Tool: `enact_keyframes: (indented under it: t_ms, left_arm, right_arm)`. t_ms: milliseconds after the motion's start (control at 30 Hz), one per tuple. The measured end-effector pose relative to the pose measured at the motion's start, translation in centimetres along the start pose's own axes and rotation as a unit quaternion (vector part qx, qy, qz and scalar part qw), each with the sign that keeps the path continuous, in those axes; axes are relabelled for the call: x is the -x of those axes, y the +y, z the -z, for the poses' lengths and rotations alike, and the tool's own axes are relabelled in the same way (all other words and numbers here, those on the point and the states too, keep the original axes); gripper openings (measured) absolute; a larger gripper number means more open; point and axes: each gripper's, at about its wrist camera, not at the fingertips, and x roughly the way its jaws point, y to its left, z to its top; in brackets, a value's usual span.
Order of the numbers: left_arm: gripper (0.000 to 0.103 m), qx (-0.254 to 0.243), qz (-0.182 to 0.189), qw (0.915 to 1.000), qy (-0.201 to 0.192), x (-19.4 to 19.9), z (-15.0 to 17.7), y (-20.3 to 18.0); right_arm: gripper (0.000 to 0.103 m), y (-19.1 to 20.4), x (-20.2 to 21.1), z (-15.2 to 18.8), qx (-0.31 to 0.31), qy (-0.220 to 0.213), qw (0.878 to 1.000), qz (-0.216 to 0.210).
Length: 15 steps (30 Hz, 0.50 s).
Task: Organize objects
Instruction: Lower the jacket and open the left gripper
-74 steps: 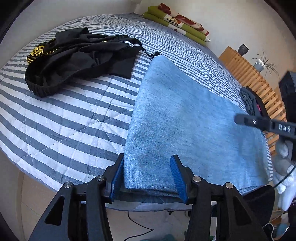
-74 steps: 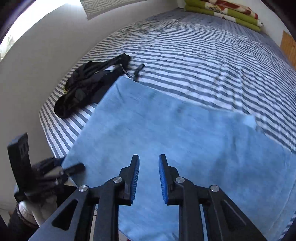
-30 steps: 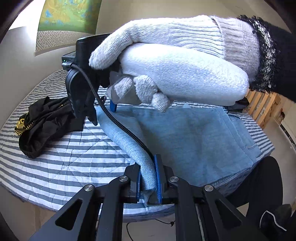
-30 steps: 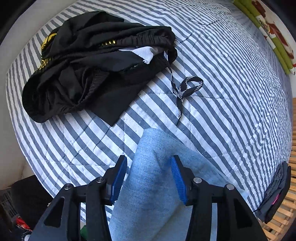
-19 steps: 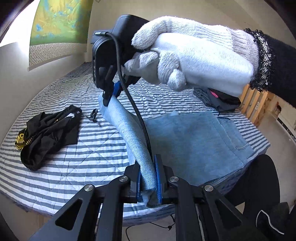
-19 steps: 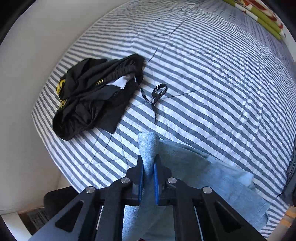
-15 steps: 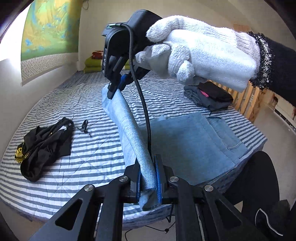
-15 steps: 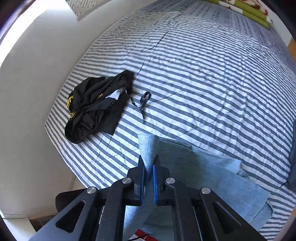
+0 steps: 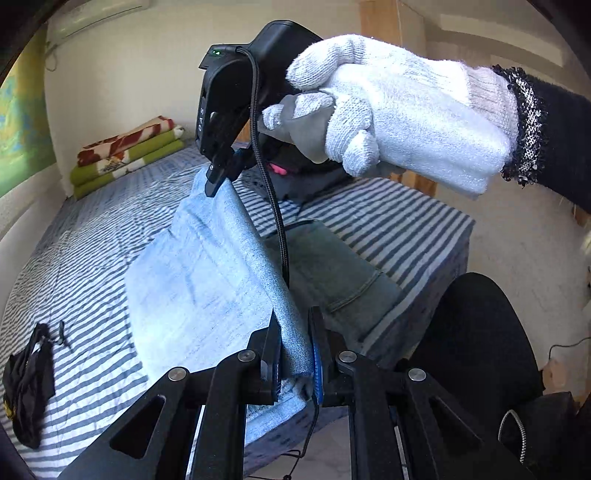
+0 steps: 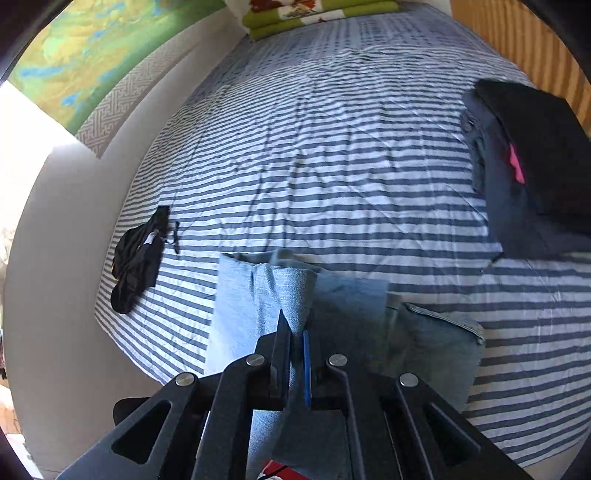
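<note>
striped bed [image 10: 332,155], jeans [image 10: 424,343], black clothes [image 10: 135,258], dark folded pile [image 10: 535,166], blankets [image 10: 317,14]

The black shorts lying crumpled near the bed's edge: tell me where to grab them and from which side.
Take the black shorts at the raised bunched edge nearest the drawstring, coming down from above. They lie in a loose heap on the striped bed, so a top fold gives the tool something to pinch. Both tools now hold the jeans.

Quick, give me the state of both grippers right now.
Left gripper: shut on the blue jeans, gripping one end of the lifted edge.
Right gripper: shut on the blue jeans, gripping the other end.
</note>
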Motion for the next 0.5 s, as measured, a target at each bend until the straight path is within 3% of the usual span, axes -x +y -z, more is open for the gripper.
enact_keyframes:
  t_ms: [267, 500]
  left_arm:
    - [0.013, -0.027, 0.042, 0.9979, 0.042, -7.2, -3.1, -6.1]
    - [0.016, -0.056, 0.059, 0.9927, 0.089, -12.2, -3.5, -9.1]
  right_arm:
    - [0.004, -10.0, -0.6, 1.2, -0.063, -0.005, 0.998, -0.008]
    - [0.005, -14.1, -3.1, 1.7, -0.073, 0.005, 0.997, -0.028]
